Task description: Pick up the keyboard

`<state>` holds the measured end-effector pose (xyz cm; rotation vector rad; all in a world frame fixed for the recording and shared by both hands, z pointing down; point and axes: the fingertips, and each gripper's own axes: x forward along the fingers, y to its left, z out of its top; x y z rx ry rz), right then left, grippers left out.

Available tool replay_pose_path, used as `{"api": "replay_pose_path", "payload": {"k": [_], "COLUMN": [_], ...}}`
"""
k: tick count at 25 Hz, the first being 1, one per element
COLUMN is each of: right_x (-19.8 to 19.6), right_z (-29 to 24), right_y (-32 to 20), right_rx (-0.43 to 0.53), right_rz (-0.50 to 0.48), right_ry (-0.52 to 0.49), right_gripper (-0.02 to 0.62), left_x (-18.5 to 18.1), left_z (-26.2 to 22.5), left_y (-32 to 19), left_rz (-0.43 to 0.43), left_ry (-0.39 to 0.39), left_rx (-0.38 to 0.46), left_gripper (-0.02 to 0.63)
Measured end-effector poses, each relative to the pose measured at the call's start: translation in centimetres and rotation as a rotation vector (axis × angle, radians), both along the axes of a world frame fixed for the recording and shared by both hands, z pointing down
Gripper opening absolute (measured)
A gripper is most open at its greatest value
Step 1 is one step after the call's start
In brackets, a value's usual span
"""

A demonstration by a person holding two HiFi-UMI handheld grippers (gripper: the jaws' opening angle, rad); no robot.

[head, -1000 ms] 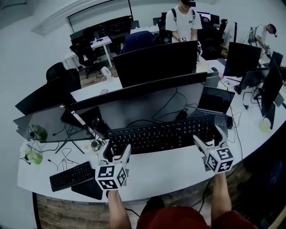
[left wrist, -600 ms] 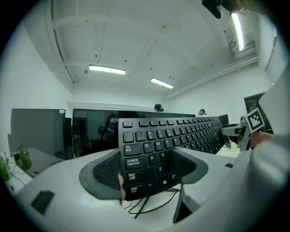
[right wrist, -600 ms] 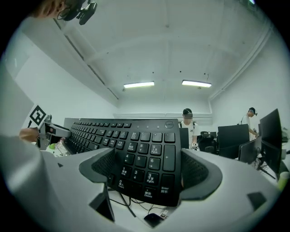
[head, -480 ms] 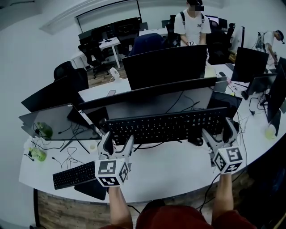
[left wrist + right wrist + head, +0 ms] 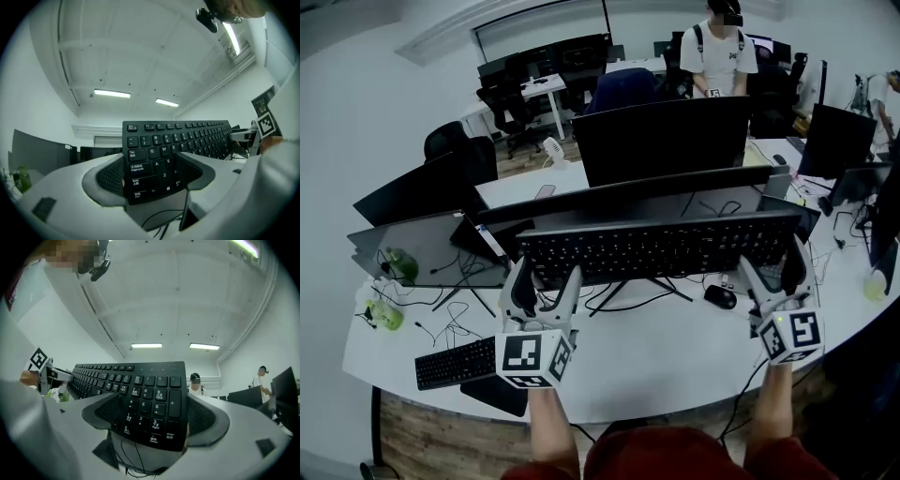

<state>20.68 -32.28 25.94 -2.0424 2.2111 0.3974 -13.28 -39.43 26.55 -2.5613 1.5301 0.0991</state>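
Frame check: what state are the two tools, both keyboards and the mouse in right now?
left tool, shut on the big keyboard's left end
right tool, shut on its numpad end
big keyboard, held above the desk, keys toward the person
small keyboard, flat on the desk, untouched
mouse, resting on the desk

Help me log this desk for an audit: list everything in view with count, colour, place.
desk: one, white, curved
keyboard: one, black, held up at both ends
smaller keyboard: one, black, desk's front left
mouse: one, black, on desk below keyboard's right part
monitors: several, black, behind the keyboard
green items: two, desk's left end
person: one, white shirt, standing at back
left gripper: white, shut on keyboard's left end
right gripper: white, shut on keyboard's right end
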Motion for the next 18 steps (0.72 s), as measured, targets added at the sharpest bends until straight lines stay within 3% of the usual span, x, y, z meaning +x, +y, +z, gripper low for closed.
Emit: {"api": "replay_pose_path", "payload": {"k": [5, 18], "right_x": [-0.9, -2.3], "right_z": [-1.8, -2.0], "right_y": [0.5, -0.4], "right_rx": [0.087, 0.085], "right_rz": [0.001, -0.015], "right_ry": [0.018, 0.028], "right_gripper": [0.425, 0.425], "left_x": [-0.8, -2.4], "left_z": [-1.5, -1.4], "left_y": [0.4, 0.1], "left_rz": [-0.006, -0.024], "left_ry": [0.031, 0.044], "left_rx": [0.07, 0.069], "left_gripper": [0.336, 0.336]}}
